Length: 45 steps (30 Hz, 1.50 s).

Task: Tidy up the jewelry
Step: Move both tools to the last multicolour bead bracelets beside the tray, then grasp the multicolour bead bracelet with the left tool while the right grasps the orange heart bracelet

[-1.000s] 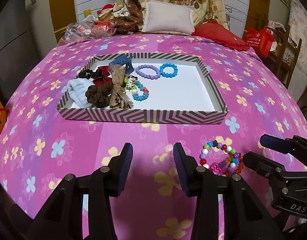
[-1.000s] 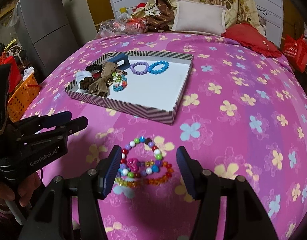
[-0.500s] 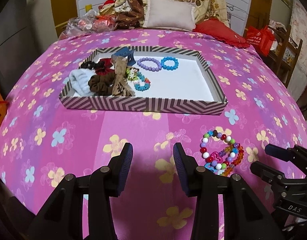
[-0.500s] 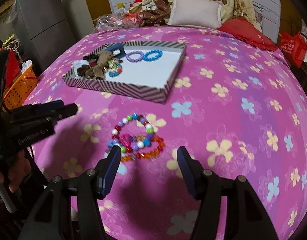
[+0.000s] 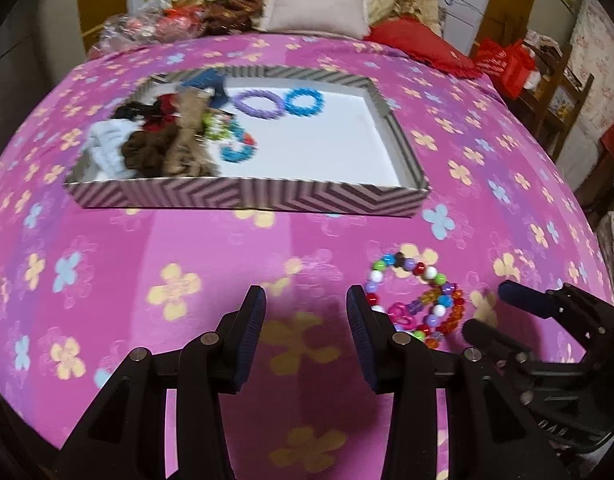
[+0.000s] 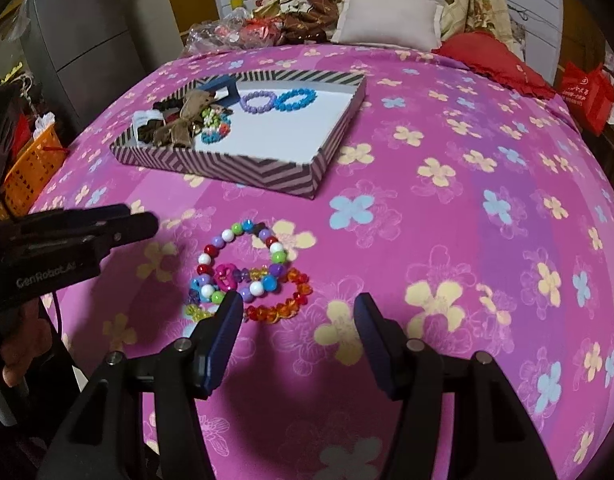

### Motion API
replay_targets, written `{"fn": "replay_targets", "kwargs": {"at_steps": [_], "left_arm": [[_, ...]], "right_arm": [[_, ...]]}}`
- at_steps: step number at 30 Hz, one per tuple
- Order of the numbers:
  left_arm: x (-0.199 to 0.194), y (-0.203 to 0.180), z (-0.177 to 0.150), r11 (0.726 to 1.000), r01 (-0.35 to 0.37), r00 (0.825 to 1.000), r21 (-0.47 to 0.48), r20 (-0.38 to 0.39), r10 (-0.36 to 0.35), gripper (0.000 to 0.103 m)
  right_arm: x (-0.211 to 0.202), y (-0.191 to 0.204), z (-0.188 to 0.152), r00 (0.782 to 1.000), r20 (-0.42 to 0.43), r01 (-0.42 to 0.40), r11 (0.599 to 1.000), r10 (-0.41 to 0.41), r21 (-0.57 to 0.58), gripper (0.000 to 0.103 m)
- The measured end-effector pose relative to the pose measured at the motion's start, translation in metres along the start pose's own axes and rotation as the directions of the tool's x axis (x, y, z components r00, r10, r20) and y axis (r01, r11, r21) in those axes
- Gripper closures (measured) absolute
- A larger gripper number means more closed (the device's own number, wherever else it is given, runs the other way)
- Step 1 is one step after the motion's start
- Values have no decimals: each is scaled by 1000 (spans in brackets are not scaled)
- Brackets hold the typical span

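Observation:
A small heap of multicoloured bead bracelets [image 6: 243,270] lies on the pink flowered bedspread, in front of a chevron-patterned tray [image 6: 243,168]. It also shows in the left wrist view [image 5: 417,298]. The tray [image 5: 247,198] holds a purple bracelet [image 5: 259,103], a blue bracelet [image 5: 305,102], a beaded bracelet [image 5: 237,148] and hair scrunchies [image 5: 147,148]. My right gripper [image 6: 297,320] is open and empty, just behind and right of the heap. My left gripper [image 5: 305,312] is open and empty, just left of the heap.
Pillows [image 6: 387,18] and crumpled clothes [image 6: 291,8] lie at the head of the bed. An orange basket [image 6: 31,172] and a grey cabinet [image 6: 83,36] stand at the left. A red bag [image 6: 587,92] sits at the right.
Both grippers have shifted a little relative to the bracelet heap; the right gripper now sits more to the heap's right. Both stay open. The bracelets have not moved.

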State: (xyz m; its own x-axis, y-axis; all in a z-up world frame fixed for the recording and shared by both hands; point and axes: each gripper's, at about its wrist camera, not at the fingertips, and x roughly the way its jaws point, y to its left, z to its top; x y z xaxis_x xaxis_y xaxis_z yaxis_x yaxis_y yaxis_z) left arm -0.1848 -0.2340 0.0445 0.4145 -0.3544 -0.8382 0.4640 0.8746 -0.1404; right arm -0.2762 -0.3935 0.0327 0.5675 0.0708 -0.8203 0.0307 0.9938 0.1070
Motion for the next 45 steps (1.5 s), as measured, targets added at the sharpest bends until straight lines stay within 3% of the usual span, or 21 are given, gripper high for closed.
{"fn": "replay_targets", "kwargs": {"at_steps": [5, 9, 12, 14, 18, 26, 28, 33, 35, 39, 45], "left_arm": [[17, -16, 5, 997, 61, 997, 36, -52, -59, 60], [34, -26, 8, 996, 48, 994, 69, -97, -41, 60], [37, -29, 10, 996, -8, 997, 94, -70, 14, 67], [37, -23, 12, 996, -43, 997, 82, -64, 48, 75], [35, 1, 14, 996, -81, 995, 24, -60, 83, 75], [30, 36, 12, 995, -75, 996, -63, -60, 72, 75], [31, 35, 14, 995, -81, 995, -50, -58, 78, 74], [36, 23, 15, 994, -111, 994, 8, -25, 111, 72], [38, 21, 16, 994, -105, 994, 26, -1, 105, 93], [35, 24, 20, 999, -23, 999, 28, -26, 24, 93], [10, 28, 24, 999, 7, 1000, 35, 24, -8, 93]], "right_arm": [[3, -6, -3, 1000, -6, -8, 1000, 8, 18, 42], [5, -10, -4, 1000, -10, -12, 1000, 13, 27, 42], [6, -12, -5, 1000, -12, -16, 999, 16, 32, 42], [7, -12, -5, 1000, -13, -20, 999, 21, 32, 42], [7, -9, -2, 1000, -11, -29, 999, 29, 26, 42], [27, 7, 8, 999, -33, -38, 999, 37, -35, 42], [31, 13, 12, 1000, -25, -1, 996, -2, -92, 47], [35, 19, 16, 999, -6, 31, 983, -32, -181, 77], [35, 23, 17, 999, -3, 41, 977, -42, -211, 92], [29, 23, 20, 999, 5, 32, 975, -32, -218, 94], [1, 30, 35, 997, 68, 36, 971, -20, -238, 94]]}}
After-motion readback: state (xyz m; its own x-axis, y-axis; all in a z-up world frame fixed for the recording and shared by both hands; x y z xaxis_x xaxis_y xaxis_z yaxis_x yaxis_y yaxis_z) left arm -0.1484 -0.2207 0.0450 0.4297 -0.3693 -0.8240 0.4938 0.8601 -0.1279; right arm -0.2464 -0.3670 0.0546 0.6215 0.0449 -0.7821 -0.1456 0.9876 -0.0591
